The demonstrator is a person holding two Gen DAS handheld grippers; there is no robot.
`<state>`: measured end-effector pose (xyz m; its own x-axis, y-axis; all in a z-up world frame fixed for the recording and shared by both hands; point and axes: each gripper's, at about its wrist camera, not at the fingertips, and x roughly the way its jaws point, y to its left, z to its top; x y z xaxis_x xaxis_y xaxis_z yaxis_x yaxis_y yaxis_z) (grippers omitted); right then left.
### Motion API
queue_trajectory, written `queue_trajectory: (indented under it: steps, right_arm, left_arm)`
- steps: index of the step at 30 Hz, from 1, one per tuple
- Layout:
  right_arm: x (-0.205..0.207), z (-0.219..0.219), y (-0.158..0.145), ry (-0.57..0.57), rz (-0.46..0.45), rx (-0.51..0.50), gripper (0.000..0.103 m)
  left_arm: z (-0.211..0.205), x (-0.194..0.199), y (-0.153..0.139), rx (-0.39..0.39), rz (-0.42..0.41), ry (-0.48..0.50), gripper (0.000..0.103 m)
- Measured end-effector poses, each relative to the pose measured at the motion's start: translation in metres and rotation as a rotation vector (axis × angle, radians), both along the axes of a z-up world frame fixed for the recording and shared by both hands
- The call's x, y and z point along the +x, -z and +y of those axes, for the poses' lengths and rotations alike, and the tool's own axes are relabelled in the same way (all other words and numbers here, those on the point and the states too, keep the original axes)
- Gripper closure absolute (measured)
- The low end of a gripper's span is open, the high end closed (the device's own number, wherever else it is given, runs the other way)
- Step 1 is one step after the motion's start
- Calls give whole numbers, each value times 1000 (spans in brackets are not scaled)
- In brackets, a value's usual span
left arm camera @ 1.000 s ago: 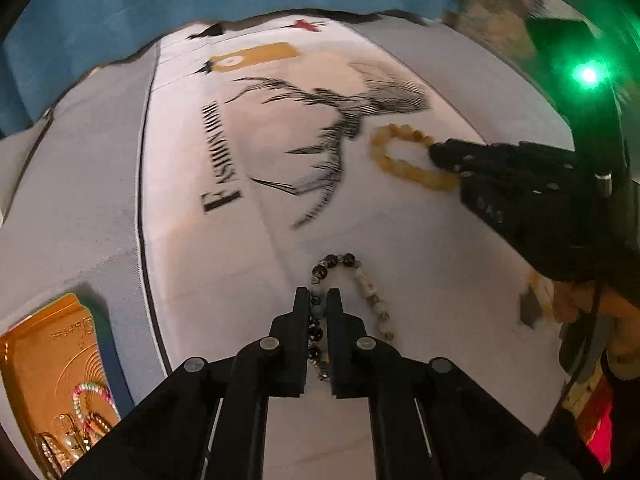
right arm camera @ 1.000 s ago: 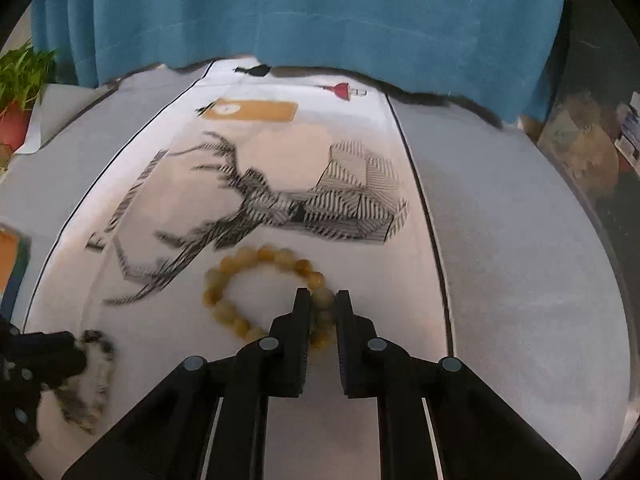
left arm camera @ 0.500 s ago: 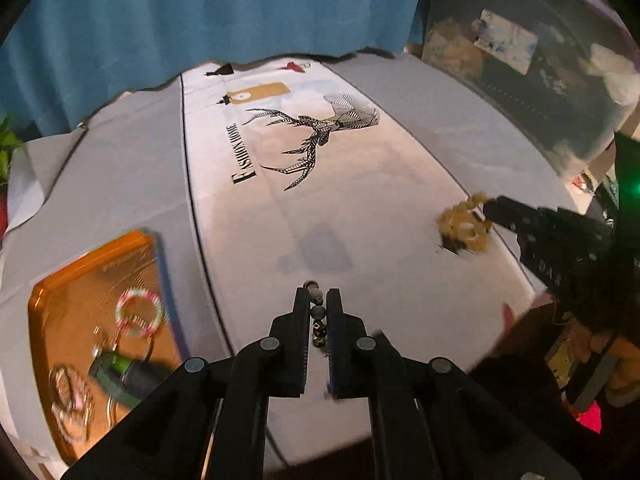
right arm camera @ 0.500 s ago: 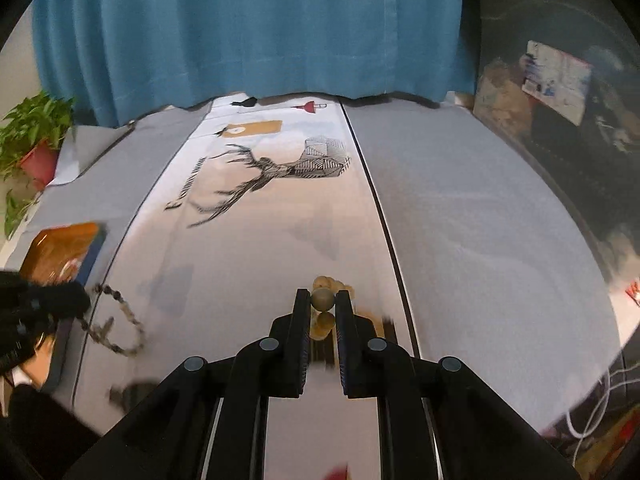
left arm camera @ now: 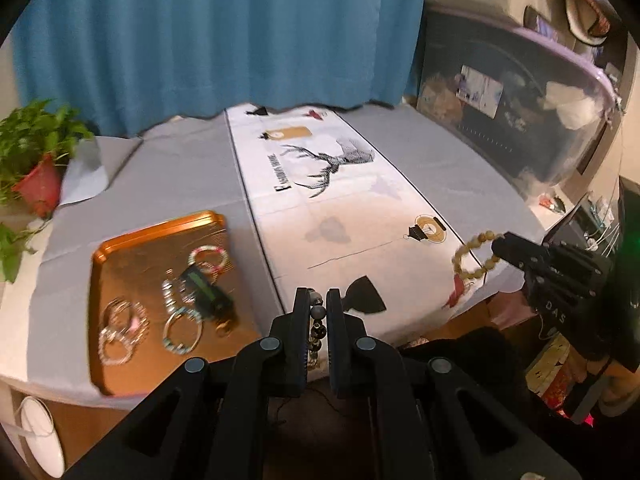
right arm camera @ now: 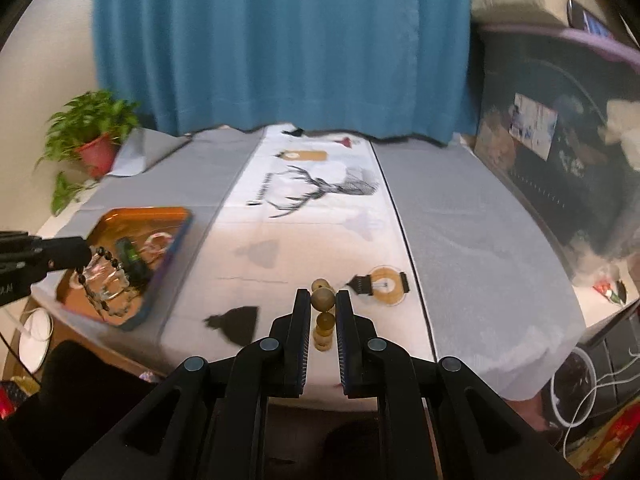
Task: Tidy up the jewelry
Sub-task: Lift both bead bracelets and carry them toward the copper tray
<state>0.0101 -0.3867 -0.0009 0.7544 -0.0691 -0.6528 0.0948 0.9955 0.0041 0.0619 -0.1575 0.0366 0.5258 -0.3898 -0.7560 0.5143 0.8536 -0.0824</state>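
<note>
Amber beads hang limp from our right gripper (right arm camera: 323, 308), clamped on the yellow bracelet (left arm camera: 474, 254) past the table's near edge. Our left gripper (left arm camera: 318, 312) pinches the dark bracelet (right arm camera: 105, 280) over the orange tray (left arm camera: 160, 228) at the table's left edge; both seem light and floppy, best held by single beads.

Both bracelets now off the desk (left arm camera: 192, 168): L gripper (left arm camera: 318, 304) has lifted dark bead bracelet (left arm camera: 318, 322), R gripper (right arm camera: 323, 305) the yellow bead bracelet (right arm camera: 323, 300). Both pulled back; gold tray (left arm camera: 120, 248) now fully visible.
</note>
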Motion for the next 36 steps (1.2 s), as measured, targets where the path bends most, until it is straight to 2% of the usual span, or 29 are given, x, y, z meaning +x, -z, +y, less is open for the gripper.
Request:
queue_trajectory:
  steps: [10,18,27,36]
  right_arm:
    - [-70,75,-12,-136,-18,4,90]
    - [-99,106,-15,-187,-19,-7,90]
    - [-111,131,-13,-233,-4,-33,90]
    - [-103,146,-7,-259,21,-54,90]
  left_arm:
    - [66,-70,-16,-46,-45,-58,97]
    - [103,-110,-12,-75,-44,-101,97]
    - [126,-127,-6,-95,-42,-129,97]
    - [142,-121,1,-102,-36,-158,97]
